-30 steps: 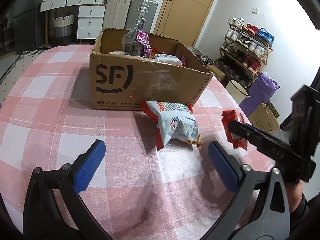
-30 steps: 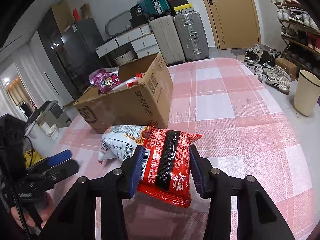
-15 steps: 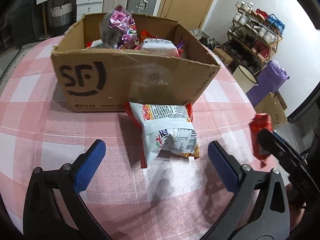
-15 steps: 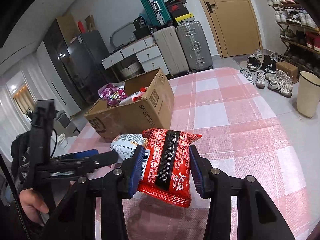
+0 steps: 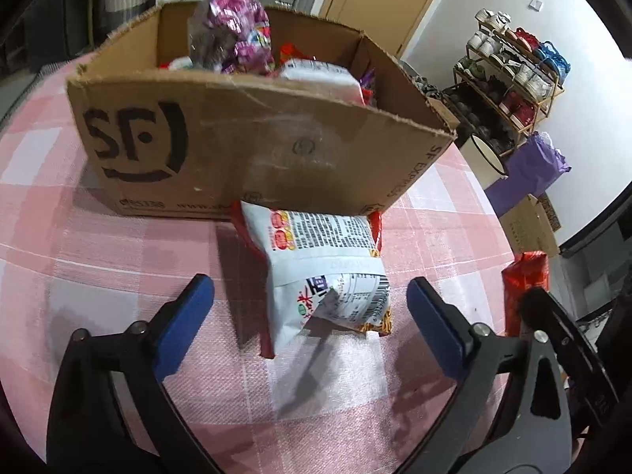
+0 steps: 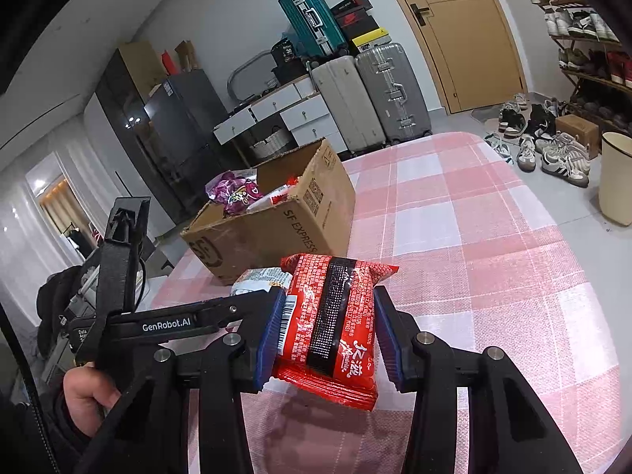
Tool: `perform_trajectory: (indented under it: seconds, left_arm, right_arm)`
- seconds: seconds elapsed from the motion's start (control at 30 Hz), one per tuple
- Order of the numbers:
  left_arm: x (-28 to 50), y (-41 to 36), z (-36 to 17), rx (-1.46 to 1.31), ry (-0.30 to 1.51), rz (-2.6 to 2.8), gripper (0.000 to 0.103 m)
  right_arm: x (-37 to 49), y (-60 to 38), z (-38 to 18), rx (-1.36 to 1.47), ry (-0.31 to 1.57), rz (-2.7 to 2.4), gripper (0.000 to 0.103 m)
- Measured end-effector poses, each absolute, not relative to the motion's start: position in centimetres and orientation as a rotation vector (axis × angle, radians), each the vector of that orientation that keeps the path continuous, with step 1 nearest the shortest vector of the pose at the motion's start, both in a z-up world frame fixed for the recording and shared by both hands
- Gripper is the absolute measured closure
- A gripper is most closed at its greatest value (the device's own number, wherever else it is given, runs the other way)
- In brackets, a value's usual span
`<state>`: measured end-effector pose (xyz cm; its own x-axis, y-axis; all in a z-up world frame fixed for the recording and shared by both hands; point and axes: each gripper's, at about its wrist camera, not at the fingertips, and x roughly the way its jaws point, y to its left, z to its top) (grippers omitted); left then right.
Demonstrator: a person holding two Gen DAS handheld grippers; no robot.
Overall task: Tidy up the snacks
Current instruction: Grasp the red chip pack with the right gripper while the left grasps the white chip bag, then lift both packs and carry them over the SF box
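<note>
My right gripper (image 6: 330, 333) is clamped on the red snack packet (image 6: 335, 324) across its short width, so it hangs level above the checked tablecloth (image 6: 493, 245) for a drop into the cardboard box (image 6: 276, 225) at eleven o'clock. My left gripper (image 5: 310, 324) sits with jaws spread wide and empty, straddling the white snack bag (image 5: 320, 264), which leans against the box's near wall at twelve o'clock. I judge that bag is my next pickup.
</note>
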<state>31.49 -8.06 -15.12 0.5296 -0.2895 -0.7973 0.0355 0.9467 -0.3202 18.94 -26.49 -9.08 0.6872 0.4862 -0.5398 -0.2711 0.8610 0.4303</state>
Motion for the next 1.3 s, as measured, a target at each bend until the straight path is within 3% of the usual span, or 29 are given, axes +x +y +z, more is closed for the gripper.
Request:
perform_trajectory:
  seconds: [0.27, 0.4, 0.47, 0.5, 0.63, 1.3]
  left_arm:
    - [33.0, -8.3, -15.7, -0.307, 0.984, -0.225, 0.012]
    - [33.6, -7.8, -16.6, -0.338, 1.006, -0.248, 0.026]
    - [33.9, -8.1, -16.8, -0.357, 1.01, -0.286, 0.036]
    - [34.1, -8.3, -17.0, -0.365, 1.012, -0.307, 0.048]
    - [34.1, -8.6, -16.9, -0.391, 0.988, -0.351, 0.057]
    - [28.2, -8.6, -10.9, -0.313, 0.894, -0.338, 0.057]
  right_arm:
    - [19.0, -26.7, -9.5, 0.35, 0.69, 0.444, 0.058]
    - [19.1, -26.8, -9.8, 0.359, 0.697, 0.443, 0.058]
    - [19.1, -26.8, -9.9, 0.364, 0.698, 0.443, 0.058]
    - [19.1, -26.8, -9.9, 0.365, 0.697, 0.445, 0.058]
    - [19.1, -26.7, -10.0, 0.365, 0.7, 0.449, 0.058]
    - [17.0, -24.4, -7.0, 0.3, 0.67, 0.471, 0.058]
